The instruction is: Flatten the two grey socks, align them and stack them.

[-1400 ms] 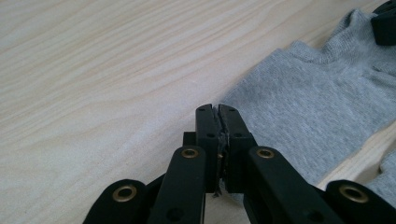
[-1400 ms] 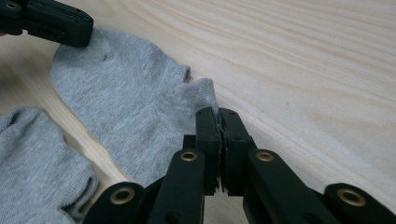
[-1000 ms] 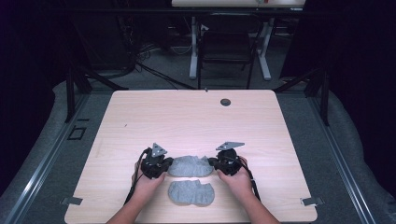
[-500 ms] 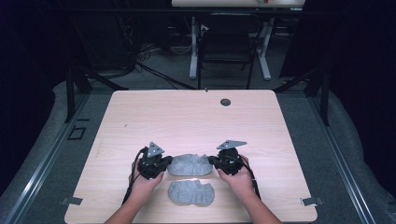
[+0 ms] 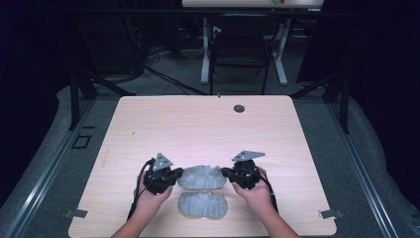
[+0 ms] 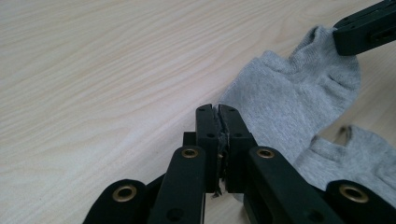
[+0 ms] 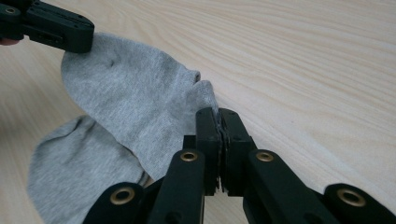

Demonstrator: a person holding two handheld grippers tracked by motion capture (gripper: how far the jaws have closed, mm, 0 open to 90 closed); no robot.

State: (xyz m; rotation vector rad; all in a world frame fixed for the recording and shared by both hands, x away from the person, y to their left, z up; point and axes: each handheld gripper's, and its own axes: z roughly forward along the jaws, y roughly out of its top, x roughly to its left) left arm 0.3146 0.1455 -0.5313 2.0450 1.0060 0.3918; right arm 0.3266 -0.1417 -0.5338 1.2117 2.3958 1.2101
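Socks, two of them, grey, low on the table (image 5: pixel 148 129) toward my side. The upper sock (image 5: pixel 199 177) is pinched at both ends: left gripper (image 5: pixel 179 173) clamped on its edge at the sock's 9 o'clock, right gripper (image 5: pixel 225 172) clamped on the end at its 3 o'clock. In the left gripper view the jaws stand together with a sliver of fabric between them, the sock (image 6: pixel 289 100) running off toward 2 o'clock, where the far gripper's jaw meets it. The right gripper view mirrors this: jaws together on the fabric, the sock (image 7: pixel 135 107) stretching to 10 o'clock.

The lower sock (image 5: pixel 202 204) lies flat on the table just beyond the held one at 6 o'clock; touching or overlapping I cannot tell from above. In the gripper views it sits close under the held sock's edge.

Risks as I read them:
- Both bites look thin, right at the hem. If I pull the hands apart, the fabric could slip out of one pair of jaws and the sock would swing from the other.
- If the lift is uneven, the slack middle may drag across the lower sock and shift or rumple it.
- Bringing it down over its mate, a skewed wrist would leave the pair misaligned.
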